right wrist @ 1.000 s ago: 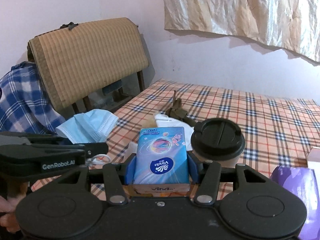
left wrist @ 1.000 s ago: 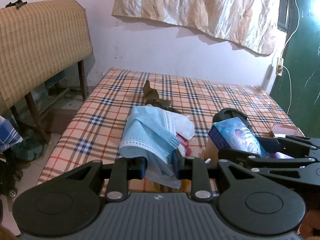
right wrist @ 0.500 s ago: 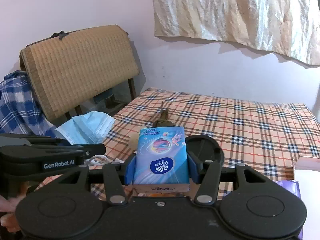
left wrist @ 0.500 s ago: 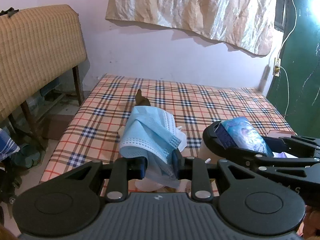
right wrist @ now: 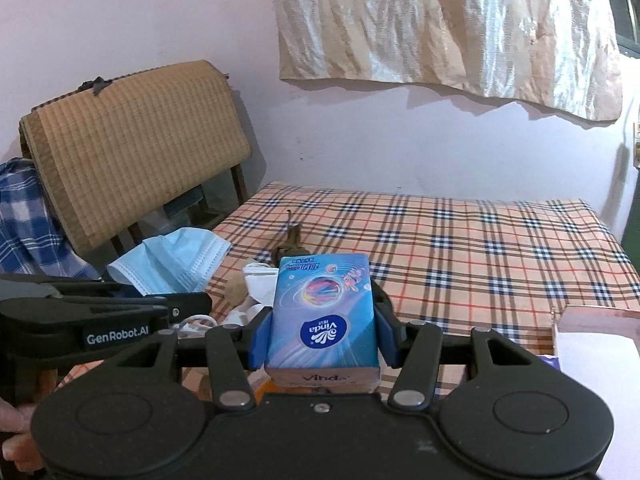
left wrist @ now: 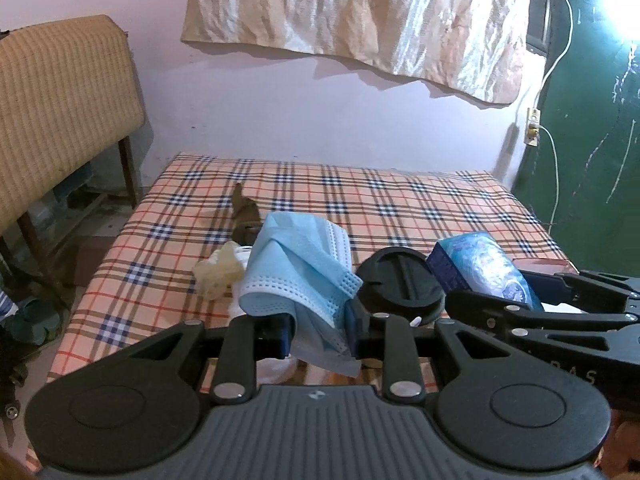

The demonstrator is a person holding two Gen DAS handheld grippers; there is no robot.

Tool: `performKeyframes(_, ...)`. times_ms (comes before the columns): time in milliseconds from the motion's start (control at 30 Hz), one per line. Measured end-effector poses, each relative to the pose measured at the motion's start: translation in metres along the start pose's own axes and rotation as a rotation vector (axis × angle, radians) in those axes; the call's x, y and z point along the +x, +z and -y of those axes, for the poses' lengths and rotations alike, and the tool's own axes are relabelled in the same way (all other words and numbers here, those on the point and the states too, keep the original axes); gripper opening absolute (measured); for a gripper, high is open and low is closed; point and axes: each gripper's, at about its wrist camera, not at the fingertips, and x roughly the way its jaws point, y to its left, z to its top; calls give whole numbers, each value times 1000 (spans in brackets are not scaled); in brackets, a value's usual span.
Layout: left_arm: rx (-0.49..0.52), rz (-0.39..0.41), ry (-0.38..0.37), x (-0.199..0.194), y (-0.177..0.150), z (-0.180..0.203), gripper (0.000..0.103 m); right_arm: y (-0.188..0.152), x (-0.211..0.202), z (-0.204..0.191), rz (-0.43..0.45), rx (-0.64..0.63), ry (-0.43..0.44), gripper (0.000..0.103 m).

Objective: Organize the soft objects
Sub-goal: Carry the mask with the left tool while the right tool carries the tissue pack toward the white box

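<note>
My left gripper (left wrist: 318, 330) is shut on a light blue face mask (left wrist: 298, 270) and holds it above the checked bed (left wrist: 400, 208). My right gripper (right wrist: 324, 338) is shut on a blue Vinda tissue pack (right wrist: 324, 308), also held above the bed. The mask shows at the left of the right wrist view (right wrist: 176, 264); the tissue pack shows at the right of the left wrist view (left wrist: 480, 266). A white mask (right wrist: 258, 280) and a pale crumpled glove (left wrist: 218, 268) lie on the bed below.
A black-lidded cup (left wrist: 400, 280) stands on the bed between the grippers. A dark brown object (left wrist: 244, 216) lies further back. A box (right wrist: 596, 320) sits at the right. A woven chair back (right wrist: 132, 168) stands left of the bed, with blue checked cloth (right wrist: 20, 220) beside it.
Both grippers have risen and pulled back from the bed, each keeping its hold. The cup and the items on the bed now sit lower in view.
</note>
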Motion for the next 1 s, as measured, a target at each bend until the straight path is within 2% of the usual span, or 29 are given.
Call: performKeyframes(1000,99,-5,-133,18,5,74,28,-8,-34,76,25,101,-139,64)
